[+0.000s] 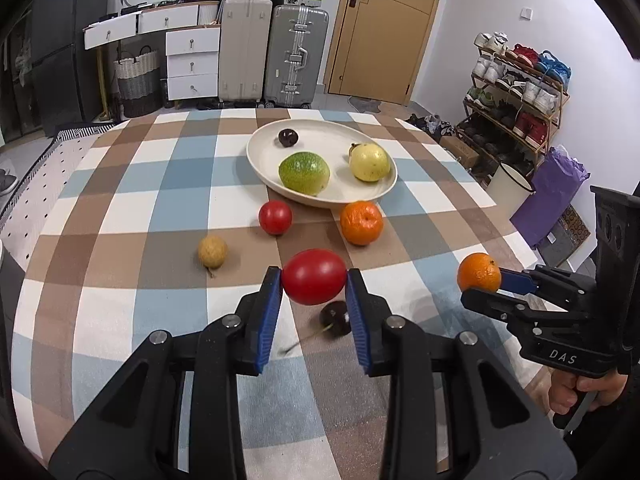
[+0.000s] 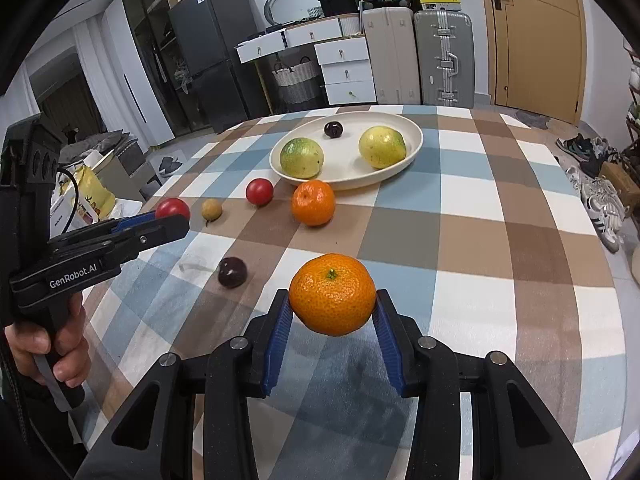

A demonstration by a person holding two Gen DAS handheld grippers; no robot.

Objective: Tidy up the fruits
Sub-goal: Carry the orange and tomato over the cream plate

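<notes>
My left gripper [image 1: 314, 284] is shut on a red tomato [image 1: 314, 282] and holds it above the checked tablecloth. My right gripper [image 2: 332, 300] is shut on an orange mandarin [image 2: 332, 294], also lifted. A white oval plate [image 1: 264, 152] holds a green fruit [image 1: 304, 173], a yellow fruit [image 1: 369, 162] and a dark cherry [image 1: 288, 137]. On the cloth lie a second mandarin [image 1: 361, 223], a small red tomato [image 1: 275, 217], a tan longan [image 1: 212, 251] and a dark cherry [image 1: 336, 317] under my left fingers.
The table's right edge drops to a shoe rack [image 1: 516, 92], a white bin [image 1: 510, 186] and a purple bag [image 1: 554, 196]. Suitcases [image 1: 294, 56] and white drawers [image 1: 192, 62] stand behind the table. A fridge [image 2: 212, 52] stands at the far left.
</notes>
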